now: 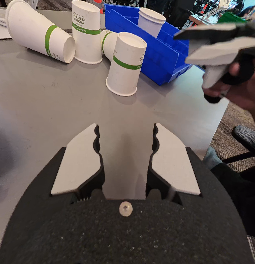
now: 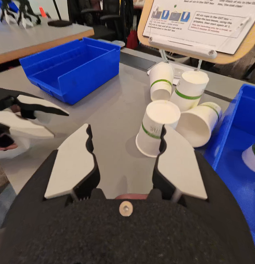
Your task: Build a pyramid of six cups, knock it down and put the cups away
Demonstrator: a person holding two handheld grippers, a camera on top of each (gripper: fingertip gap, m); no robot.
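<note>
Four paper cups sit loose on the grey table [image 1: 66, 114], and at least one more stands upright in the blue bin [image 1: 164, 57] on the right, where a double rim hints at two nested. Of the loose ones, the nearest cup [image 1: 125, 64] stands mouth down, as does the one behind it [image 1: 86, 35]. A third lies on its side [image 1: 38, 32] with its base toward the left wrist camera. The fourth, also on its side [image 2: 195, 125], lies between the standing cups and the bin and shows its open mouth to the right wrist camera. A second blue bin [image 2: 72, 68] sits empty across the table.

Both tools are empty-handed. The left gripper [image 1: 126, 127] hovers over bare table with its jaws spread. The right gripper [image 2: 126, 127] also has its jaws spread, the nearest cup showing just past its right finger.

These cups look very light and thin-walled, so a hard squeeze would likely crush or oval the wall, and a nudge would send one rolling. I judge the safest hold to be a gentle pinch across the body near the green band, or close to the stiffer base. The rolled rim is firm too, though the smooth paper may slip
</note>
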